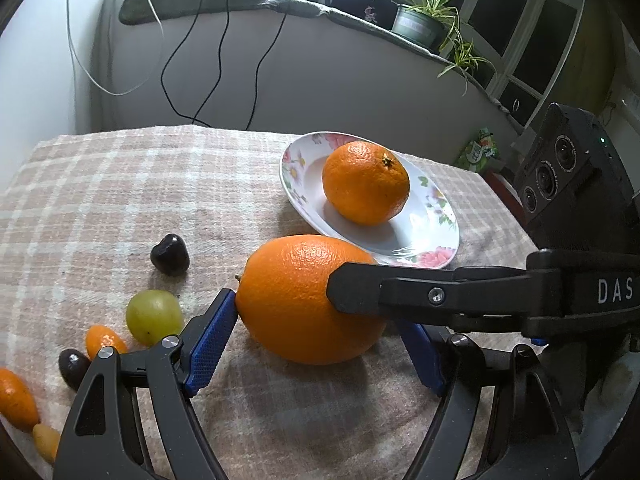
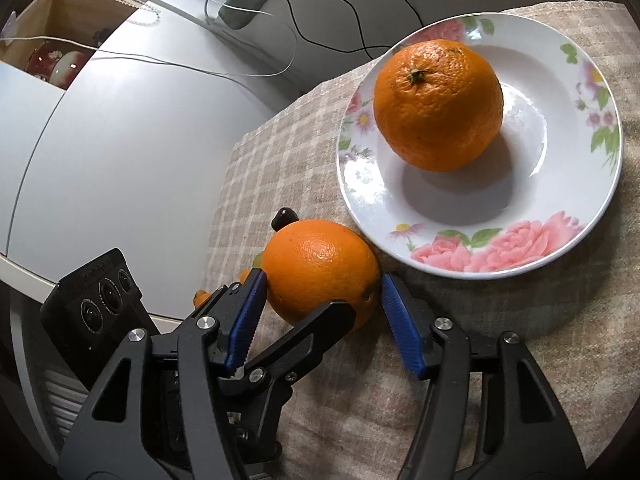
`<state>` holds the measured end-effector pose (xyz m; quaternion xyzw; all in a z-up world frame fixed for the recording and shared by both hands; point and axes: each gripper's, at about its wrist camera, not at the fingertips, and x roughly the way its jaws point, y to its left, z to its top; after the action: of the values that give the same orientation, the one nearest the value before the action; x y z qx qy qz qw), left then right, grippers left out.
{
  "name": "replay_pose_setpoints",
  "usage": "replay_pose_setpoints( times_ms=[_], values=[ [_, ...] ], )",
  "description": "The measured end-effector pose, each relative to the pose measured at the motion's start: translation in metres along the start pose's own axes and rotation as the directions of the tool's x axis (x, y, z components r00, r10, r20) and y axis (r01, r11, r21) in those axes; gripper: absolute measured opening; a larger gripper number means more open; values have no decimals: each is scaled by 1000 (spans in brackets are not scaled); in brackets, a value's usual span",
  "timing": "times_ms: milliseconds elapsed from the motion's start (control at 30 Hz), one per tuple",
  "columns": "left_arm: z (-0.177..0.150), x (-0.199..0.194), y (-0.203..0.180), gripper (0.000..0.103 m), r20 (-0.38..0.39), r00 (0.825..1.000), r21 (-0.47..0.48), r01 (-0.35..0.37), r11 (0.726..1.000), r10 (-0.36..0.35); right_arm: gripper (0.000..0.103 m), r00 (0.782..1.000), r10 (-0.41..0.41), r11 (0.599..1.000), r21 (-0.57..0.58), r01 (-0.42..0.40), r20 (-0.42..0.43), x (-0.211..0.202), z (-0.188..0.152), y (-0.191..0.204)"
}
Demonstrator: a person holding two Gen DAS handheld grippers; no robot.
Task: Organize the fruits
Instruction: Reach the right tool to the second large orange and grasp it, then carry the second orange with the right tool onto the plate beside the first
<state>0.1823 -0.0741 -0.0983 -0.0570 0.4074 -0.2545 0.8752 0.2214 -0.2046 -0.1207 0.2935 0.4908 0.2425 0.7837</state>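
**Tools.** The left tool (image 1: 316,312) and the right tool (image 2: 322,278) both straddle the same loose orange (image 1: 308,300).
- Left tool: jaws set wide. The near blue pad (image 1: 212,332) touches the stem end. The far pad is partly hidden behind the fruit and the other tool's finger, so I cannot tell whether it is clenched or released.
- Right tool: blue pads sit at 9 and 3 o'clock of the fruit. The 9 o'clock pad (image 2: 246,316) is in contact; the 3 o'clock one is touching or just beside. Grip undetermined.

**Task object.** The orange lies on the checked cloth (image 1: 120,184) over the counter, just beside the plate rim but not in the plate.

**Judgement.** The two tools meet crosswise on one fruit, which reads as a two-sided grasp or a handover. A large, round orange would roll out of a single pair of pads.

**Outward.**
- Flowered plate (image 2: 460,256) at 1 o'clock of the loose orange, holding a second orange (image 2: 438,106). It is likely the collection spot, so big fruit goes there first.
- Dark cherry (image 1: 170,254) at 10 o'clock.
- Green grape (image 1: 154,316) at 9 o'clock, with a kumquat (image 1: 105,340) and other small fruit beyond it. All are still unsorted on the cloth.

**Writing.** "DAS" is printed in white on the right tool's body (image 1: 616,290), cut off at the frame edge. The lettering on the green packet (image 1: 480,152) is unreadable.
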Motion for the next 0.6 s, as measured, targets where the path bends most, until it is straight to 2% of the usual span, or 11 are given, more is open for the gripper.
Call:
replay_pose_setpoints(
  times_ms=[367, 600],
  values=[
    [6, -21, -12, 78, 70, 997, 7, -28, 1000, 27, 62, 1000, 24, 998, -54, -23, 13, -18, -7, 19],
    [6, -20, -22, 78, 77, 997, 14, -19, 1000, 18, 62, 999, 21, 998, -53, -20, 25, -28, -8, 19]
  ],
)
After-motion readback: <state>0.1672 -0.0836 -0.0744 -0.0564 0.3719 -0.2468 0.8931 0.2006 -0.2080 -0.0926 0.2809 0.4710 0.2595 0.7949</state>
